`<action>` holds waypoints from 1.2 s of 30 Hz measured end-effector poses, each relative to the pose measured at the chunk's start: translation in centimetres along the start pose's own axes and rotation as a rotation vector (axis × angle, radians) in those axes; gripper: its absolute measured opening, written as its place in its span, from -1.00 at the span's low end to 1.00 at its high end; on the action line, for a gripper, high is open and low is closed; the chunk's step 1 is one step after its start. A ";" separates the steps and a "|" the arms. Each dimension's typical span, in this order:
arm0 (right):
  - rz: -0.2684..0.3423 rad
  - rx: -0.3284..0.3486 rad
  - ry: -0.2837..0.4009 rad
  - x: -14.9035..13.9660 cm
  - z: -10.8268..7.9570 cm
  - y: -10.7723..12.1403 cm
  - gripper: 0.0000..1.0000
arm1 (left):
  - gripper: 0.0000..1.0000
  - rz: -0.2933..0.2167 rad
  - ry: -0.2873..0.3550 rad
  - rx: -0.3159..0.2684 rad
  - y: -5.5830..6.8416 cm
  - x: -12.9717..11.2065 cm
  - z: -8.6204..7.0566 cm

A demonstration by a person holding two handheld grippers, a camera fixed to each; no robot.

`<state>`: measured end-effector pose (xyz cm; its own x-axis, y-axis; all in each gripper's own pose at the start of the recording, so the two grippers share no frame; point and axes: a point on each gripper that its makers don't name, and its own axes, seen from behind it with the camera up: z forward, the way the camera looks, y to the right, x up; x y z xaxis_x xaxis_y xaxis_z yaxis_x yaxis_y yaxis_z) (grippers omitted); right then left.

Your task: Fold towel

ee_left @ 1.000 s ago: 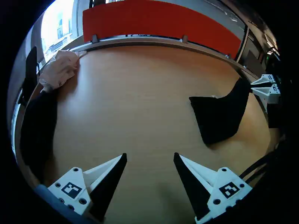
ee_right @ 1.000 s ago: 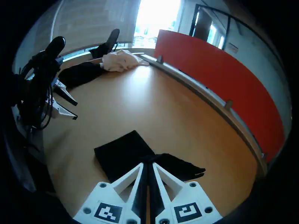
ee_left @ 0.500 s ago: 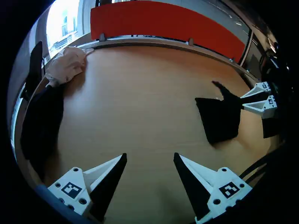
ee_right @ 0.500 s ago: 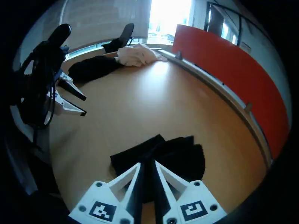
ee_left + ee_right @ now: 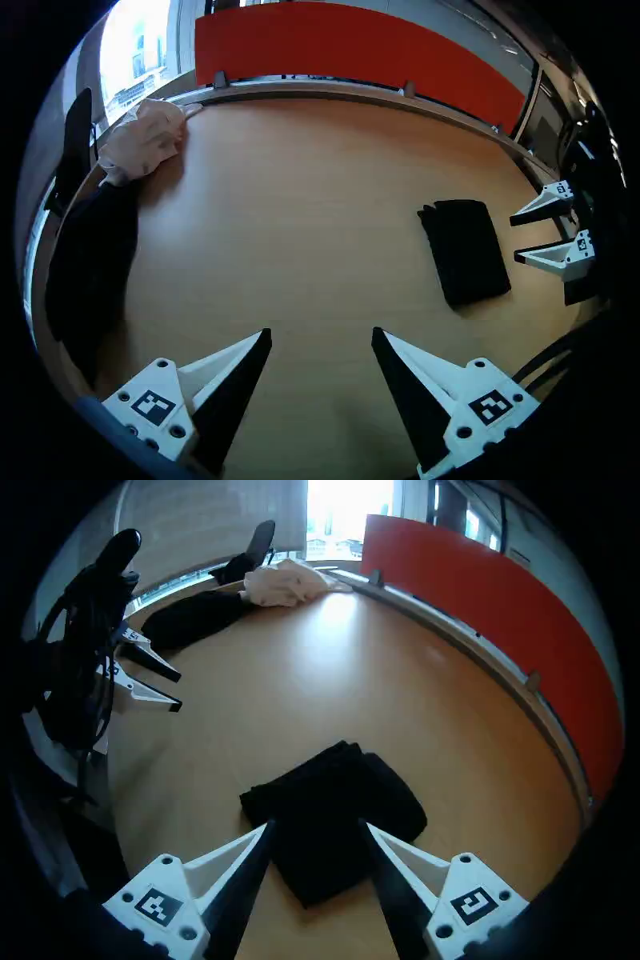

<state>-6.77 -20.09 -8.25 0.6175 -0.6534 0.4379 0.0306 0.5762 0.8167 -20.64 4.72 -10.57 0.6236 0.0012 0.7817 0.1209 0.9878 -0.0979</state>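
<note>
A black towel lies folded into a narrow rectangle on the wooden table, at the right of the left gripper view. In the right gripper view the black towel rests flat just beyond my right gripper, which is open and holds nothing. That right gripper also shows beside the towel's right edge in the left gripper view, fingers apart. My left gripper is open over bare wood, well away from the towel. In the right gripper view the left gripper hangs at the table's left side.
A pale pink cloth and a dark garment lie at the table's far left end. A red divider panel runs along the back edge. An office chair stands beyond the table near the window.
The right gripper laid the lifted towel flap down, opened, and drew back slightly. The towel now lies flat and folded. The left gripper has barely moved.
</note>
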 end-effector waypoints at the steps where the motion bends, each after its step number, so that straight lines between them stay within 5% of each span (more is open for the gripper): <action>1: 0.004 -0.001 -0.003 -0.2 0.0 0.0 0.53 | 0.86 0.000 0.000 -0.001 0.0 0.0 0.0; 36: 0.078 -0.019 -0.157 -9.6 0.2 -0.8 0.41 | 0.86 0.007 -0.003 -0.010 0.7 0.1 0.0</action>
<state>-12.87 -14.44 -13.02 0.4886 -0.6741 0.5540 0.0028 0.6361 0.7716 -20.53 5.42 -10.58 0.6222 0.0088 0.7828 0.1242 0.9862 -0.1099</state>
